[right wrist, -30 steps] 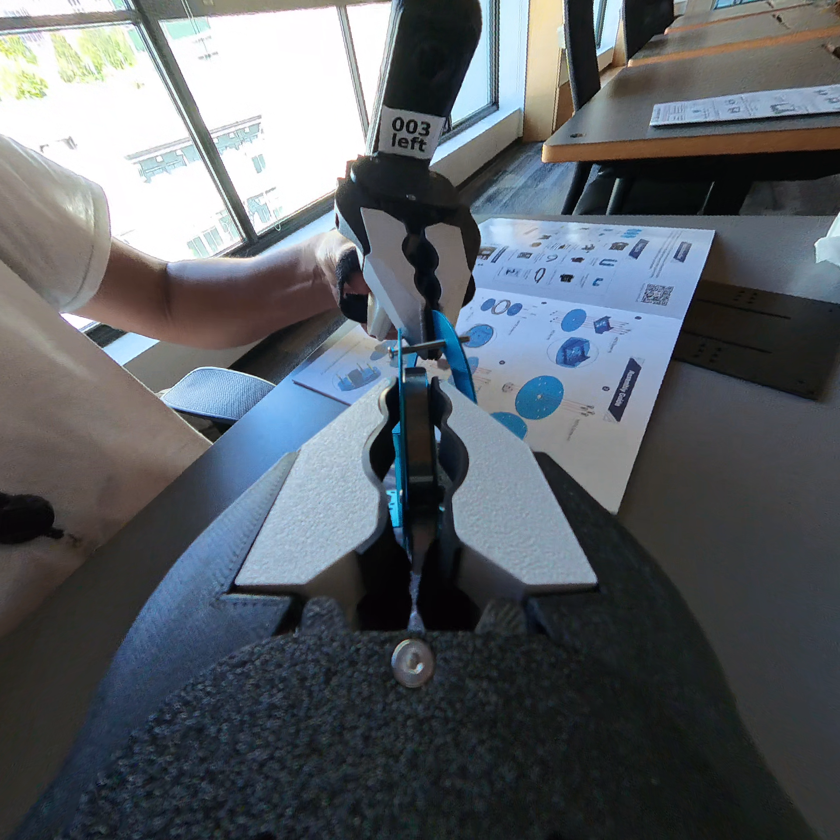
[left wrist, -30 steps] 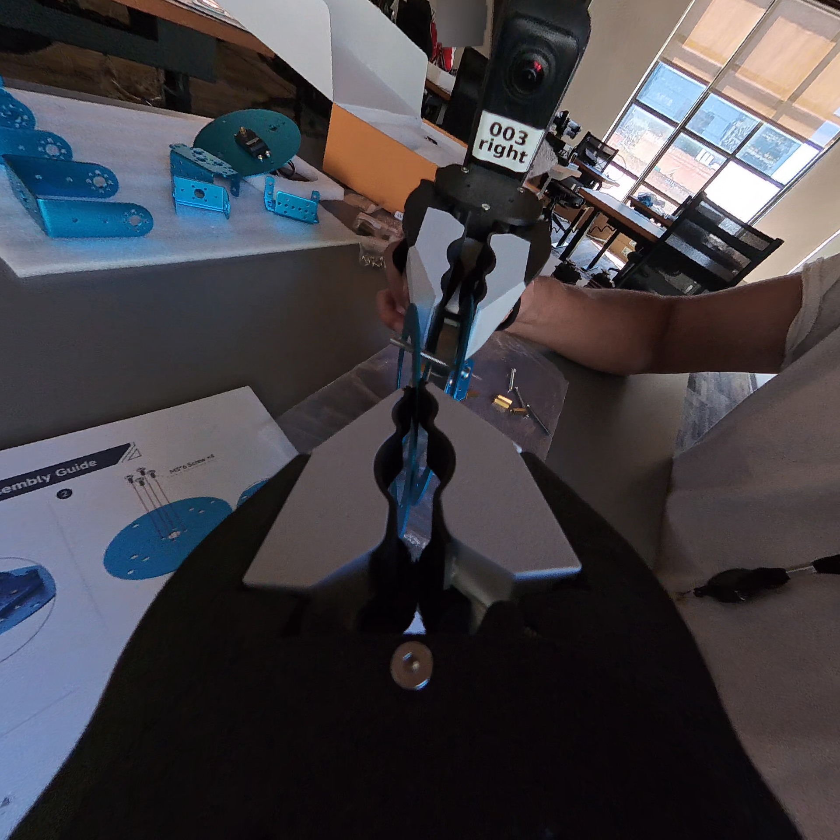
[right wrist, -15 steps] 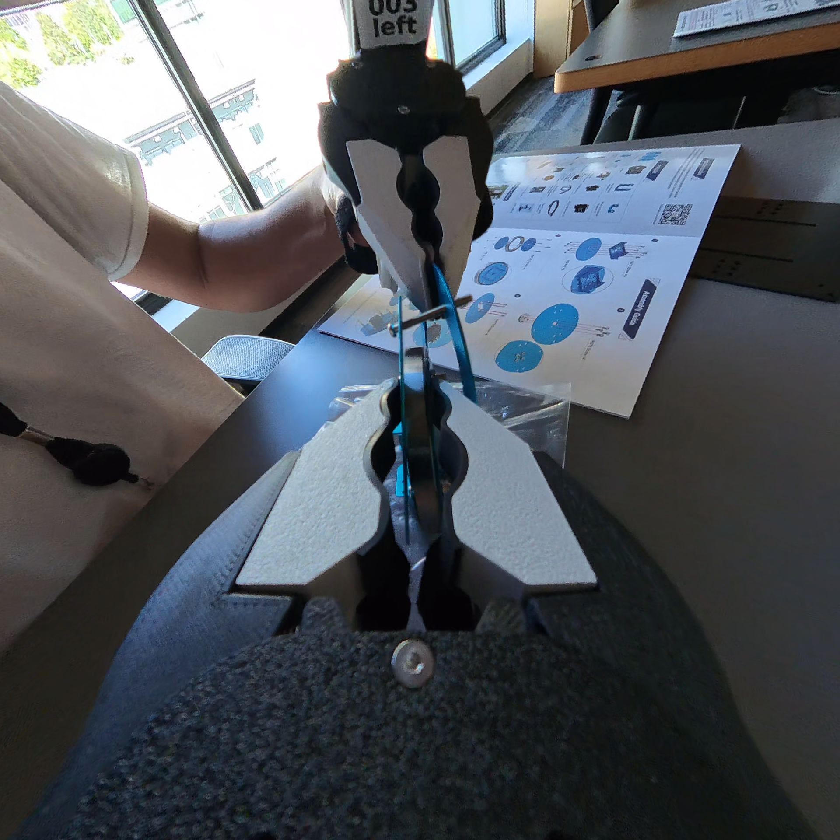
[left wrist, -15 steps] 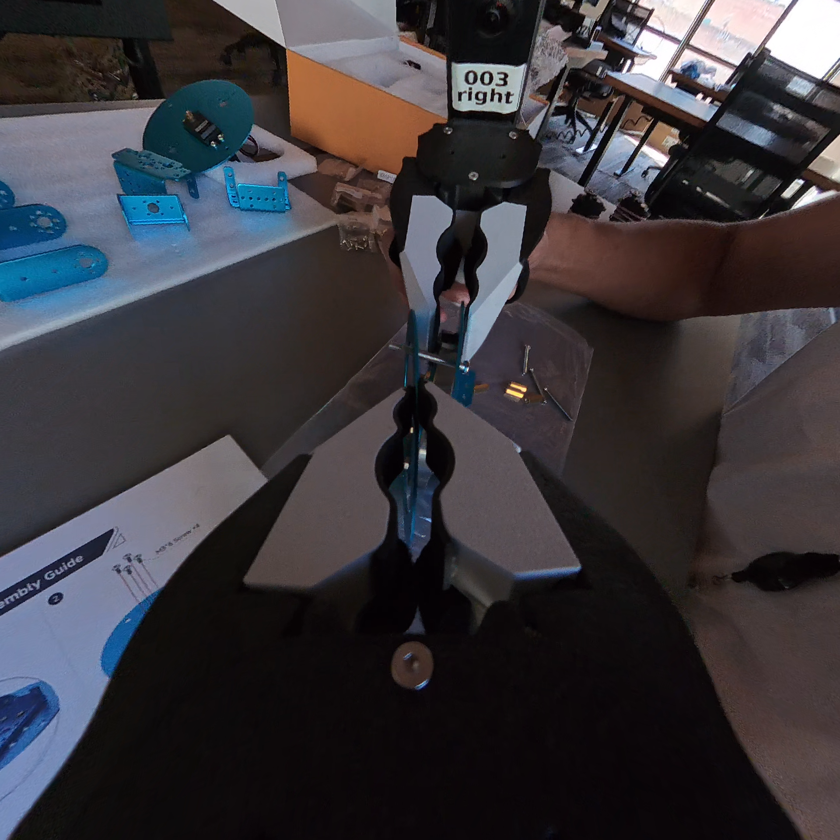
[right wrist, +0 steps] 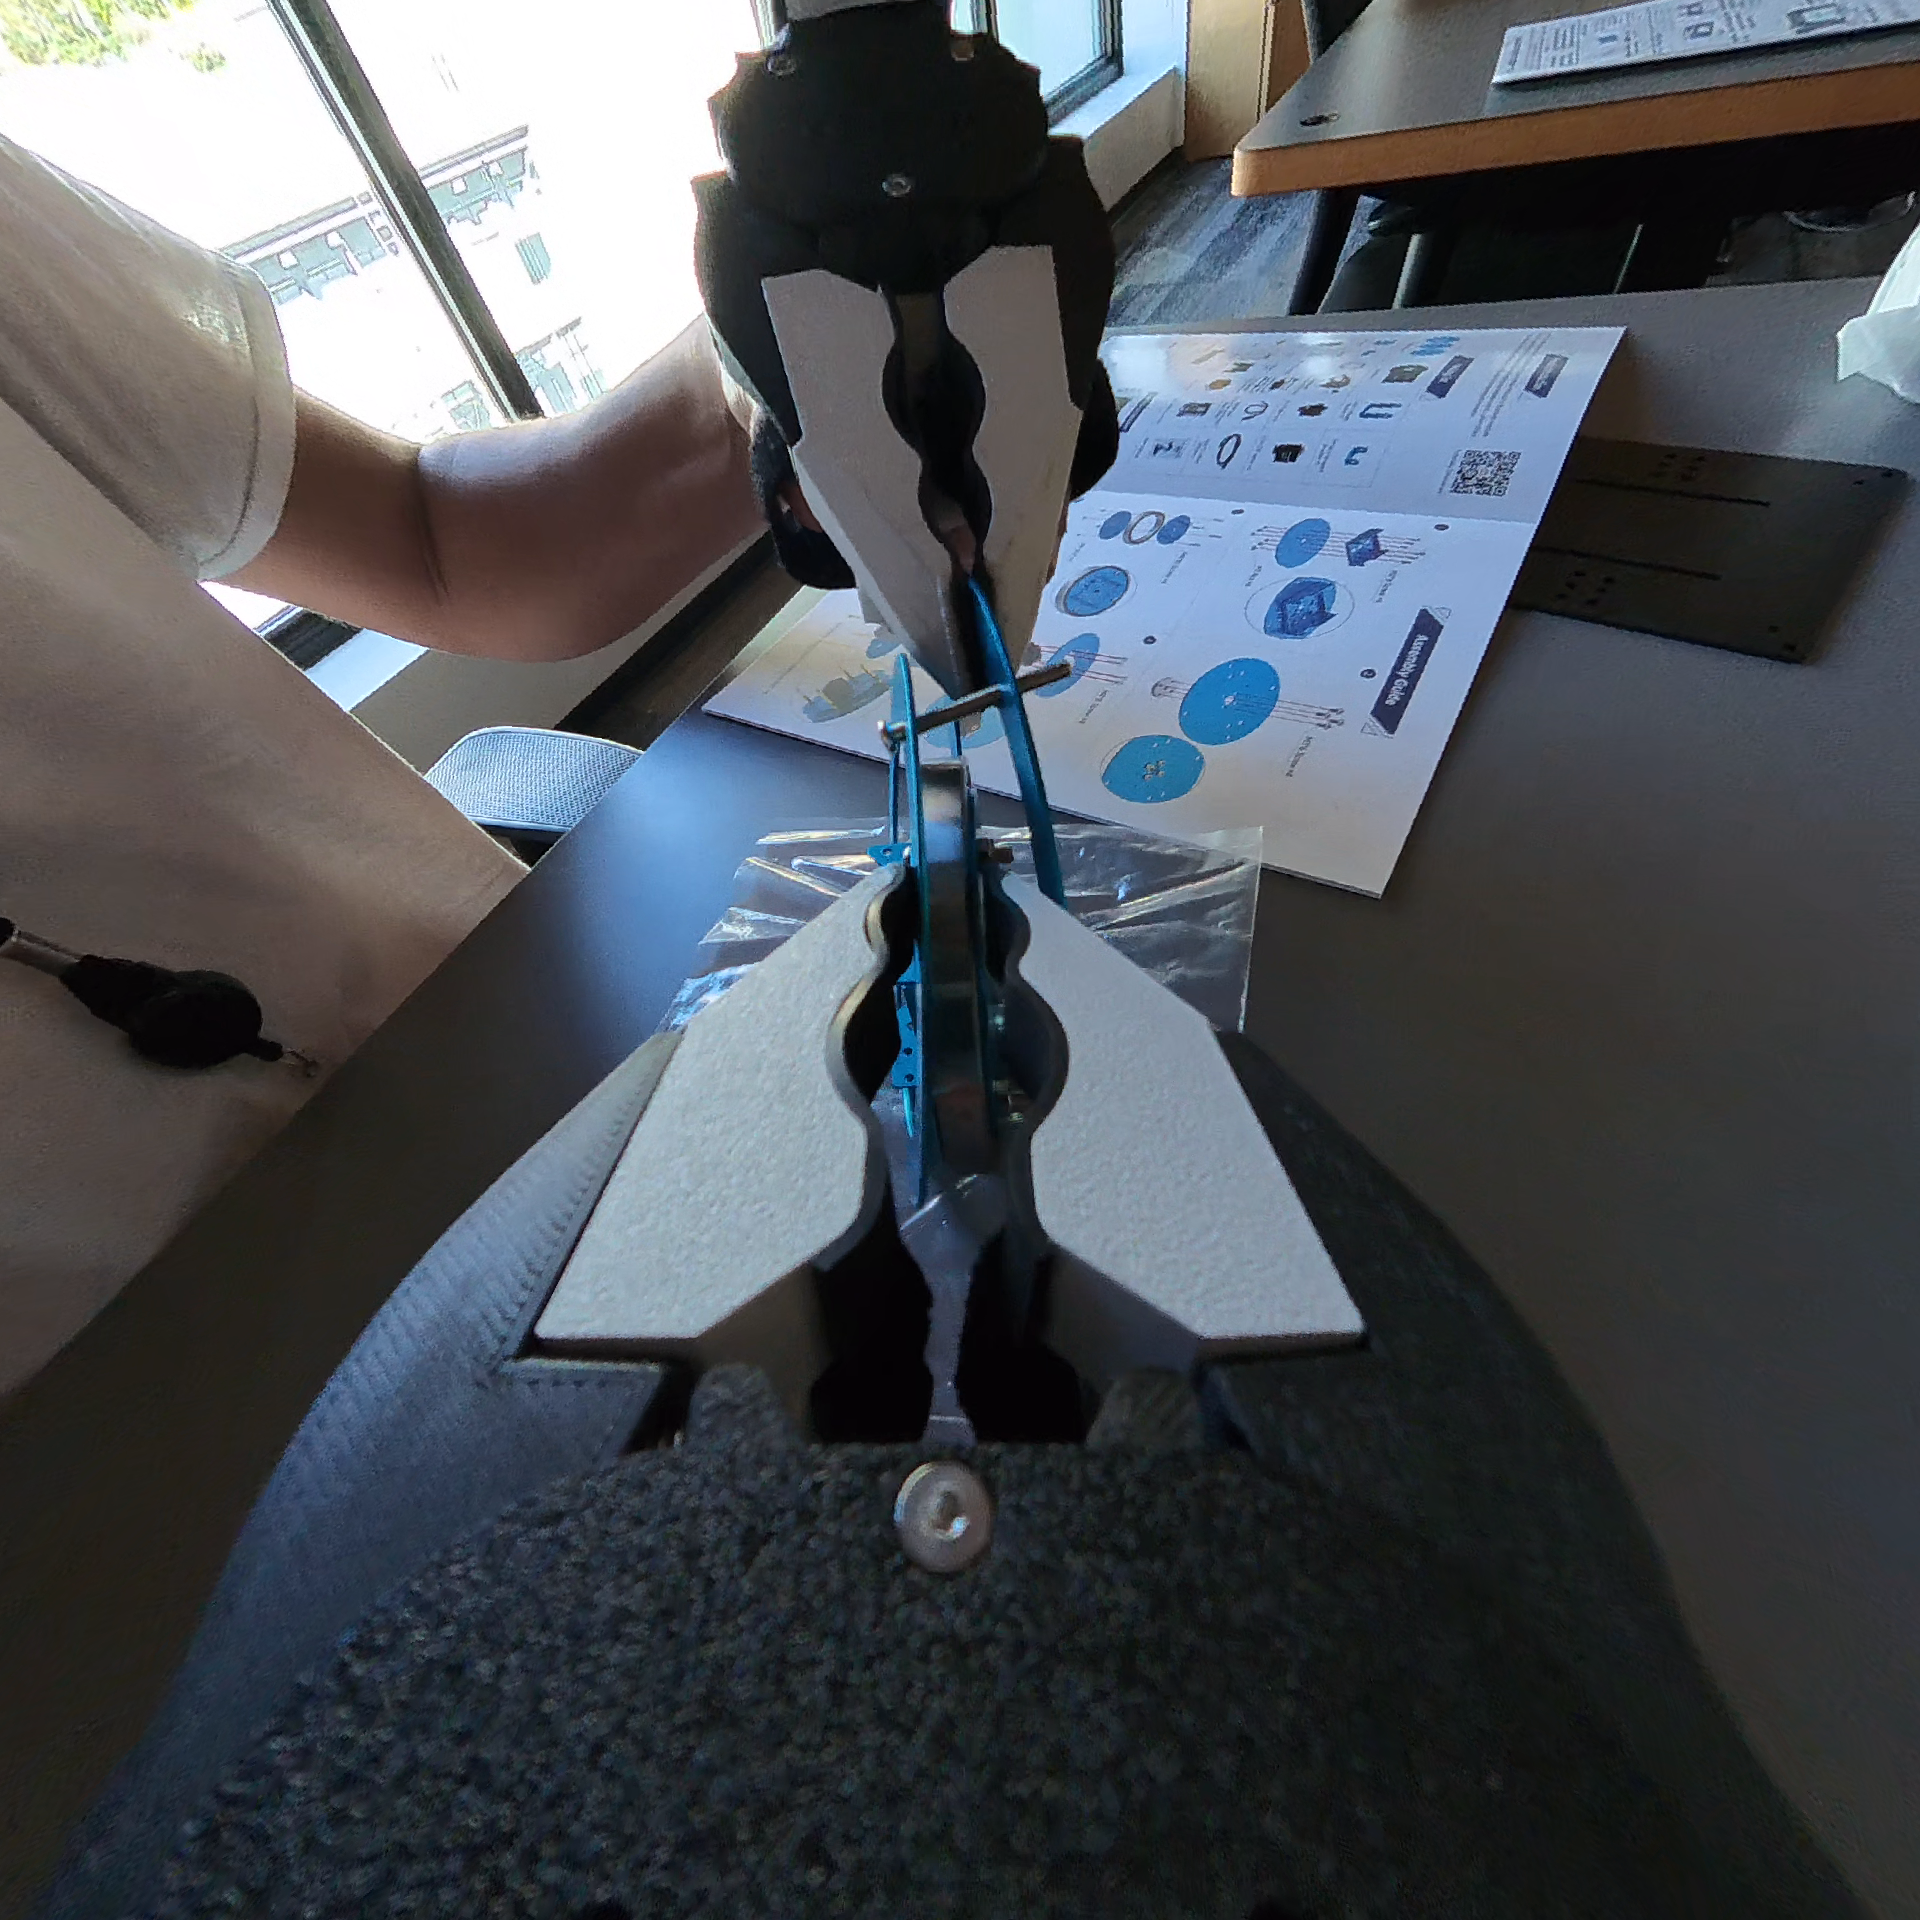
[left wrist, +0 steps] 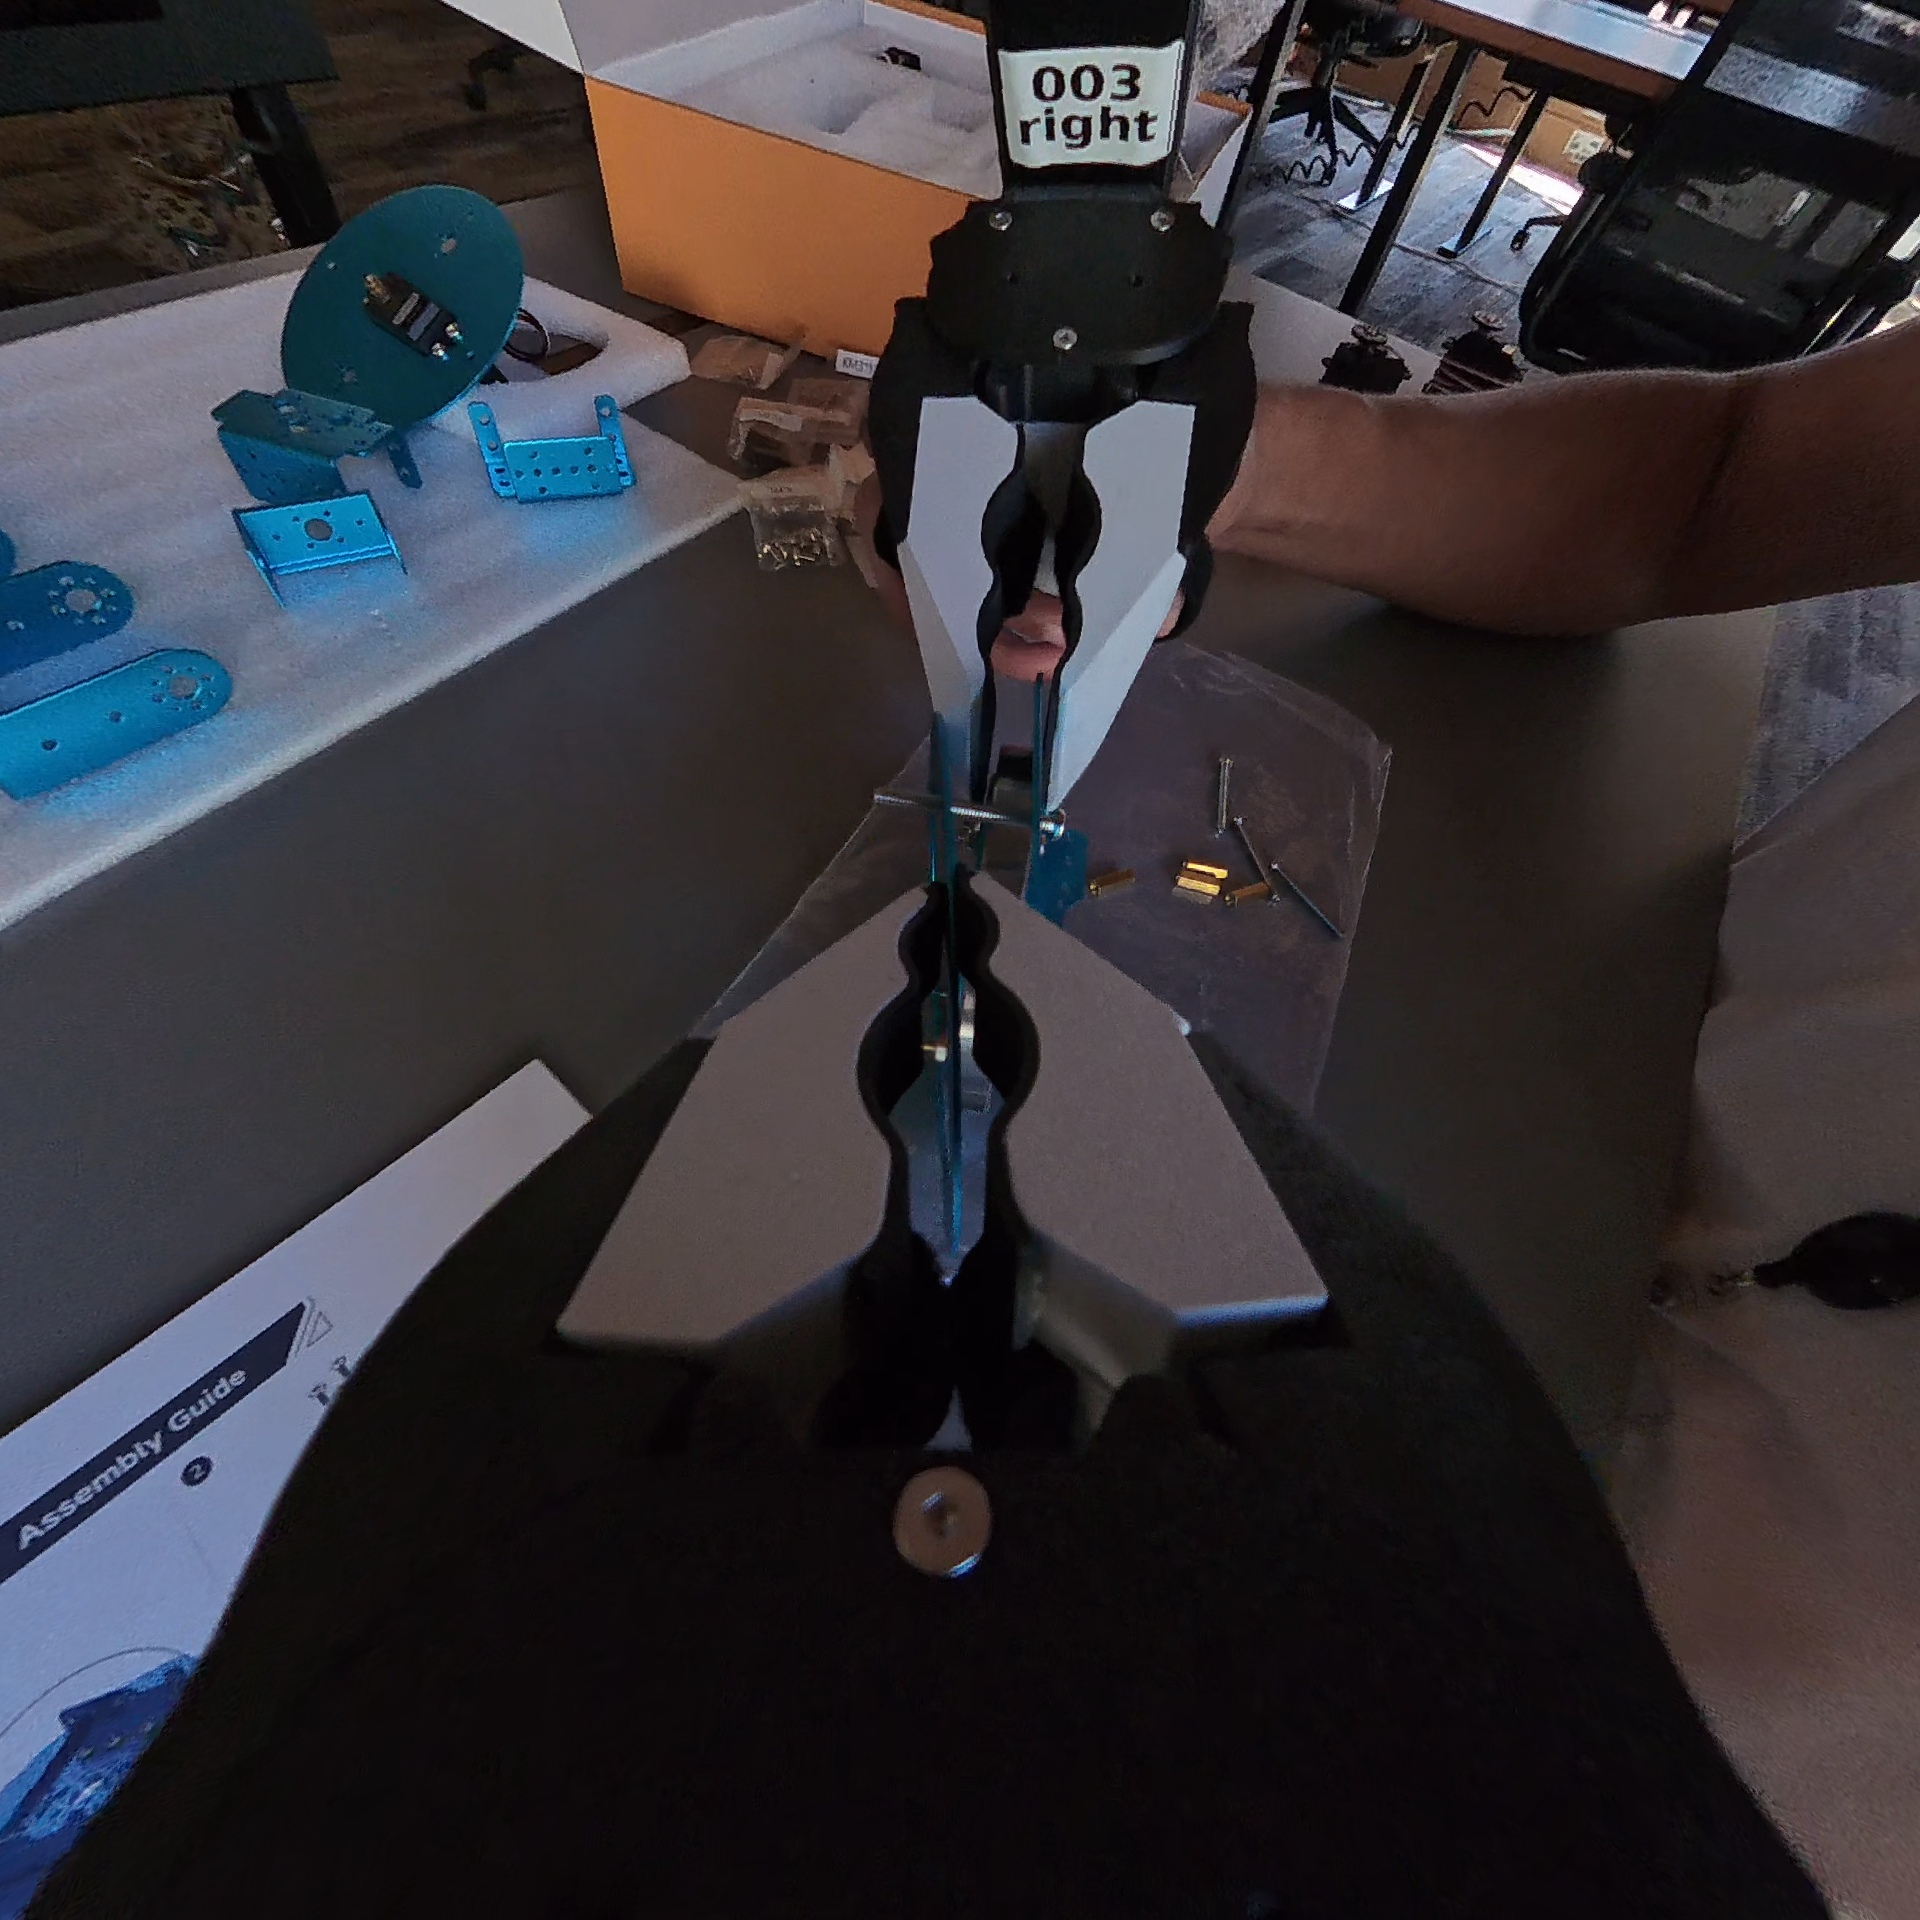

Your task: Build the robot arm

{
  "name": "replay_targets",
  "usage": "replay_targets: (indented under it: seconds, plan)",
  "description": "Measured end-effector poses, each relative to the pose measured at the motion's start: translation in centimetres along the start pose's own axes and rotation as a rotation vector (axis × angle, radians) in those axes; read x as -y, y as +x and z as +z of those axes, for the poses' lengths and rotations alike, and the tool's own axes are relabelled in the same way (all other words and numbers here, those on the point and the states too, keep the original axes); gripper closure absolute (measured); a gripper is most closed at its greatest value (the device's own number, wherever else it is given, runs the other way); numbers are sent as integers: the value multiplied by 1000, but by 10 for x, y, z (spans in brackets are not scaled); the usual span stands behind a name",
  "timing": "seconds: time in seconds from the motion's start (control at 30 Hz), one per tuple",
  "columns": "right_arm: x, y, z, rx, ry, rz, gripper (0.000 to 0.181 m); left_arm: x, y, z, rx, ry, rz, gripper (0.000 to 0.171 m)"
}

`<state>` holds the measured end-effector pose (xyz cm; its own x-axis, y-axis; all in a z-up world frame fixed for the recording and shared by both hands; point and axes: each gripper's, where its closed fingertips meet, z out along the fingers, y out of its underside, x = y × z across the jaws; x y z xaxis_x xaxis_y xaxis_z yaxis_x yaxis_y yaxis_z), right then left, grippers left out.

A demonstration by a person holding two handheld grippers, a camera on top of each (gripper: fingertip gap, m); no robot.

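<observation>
Two grippers nose to nose at frame centre, each clamped on a thin blue plate

Left gripper (left wrist: 951, 883) closed on blue disc (left wrist: 943, 1101) edge-on; right gripper (right wrist: 948, 883) closed on bracketed plate (right wrist: 945, 935); long screw (left wrist: 961, 808) bridging crosswise

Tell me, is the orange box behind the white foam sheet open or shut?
Open. The orange box has its lid up, and the white foam insert inside shows from above.

Bright daylight pours through tall dark-framed windows (right wrist: 416, 208) beside the grey desk (right wrist: 1610, 987). Farther off stand wood-topped tables (right wrist: 1558, 114) on a grey carpeted floor (left wrist: 1351, 218), with black chairs (left wrist: 1714, 208).
</observation>
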<state>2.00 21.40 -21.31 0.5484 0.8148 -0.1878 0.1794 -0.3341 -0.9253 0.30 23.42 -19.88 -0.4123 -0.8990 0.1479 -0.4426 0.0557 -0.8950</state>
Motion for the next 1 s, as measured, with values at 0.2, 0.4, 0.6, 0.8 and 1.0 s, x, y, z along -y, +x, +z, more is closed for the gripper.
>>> replay_targets:
  seconds: [0.2,0.4,0.6,0.8,1.0]
  plan:
    - [-1,-1,-2,-20,24,-26,169,1,1,2,-12,31,-8,171]
    - [0,-4,-3,-16,36,-32,163,2,1,2,-11,50,-23,171]
    - [0,1,-4,-110,61,-144,161,1,0,1,-3,78,-49,171]
    - [-1,2,-6,-123,54,-125,159,2,-2,2,16,116,-76,171]
    - [3,5,-5,-196,51,-201,155,0,-1,-1,28,159,-111,171]
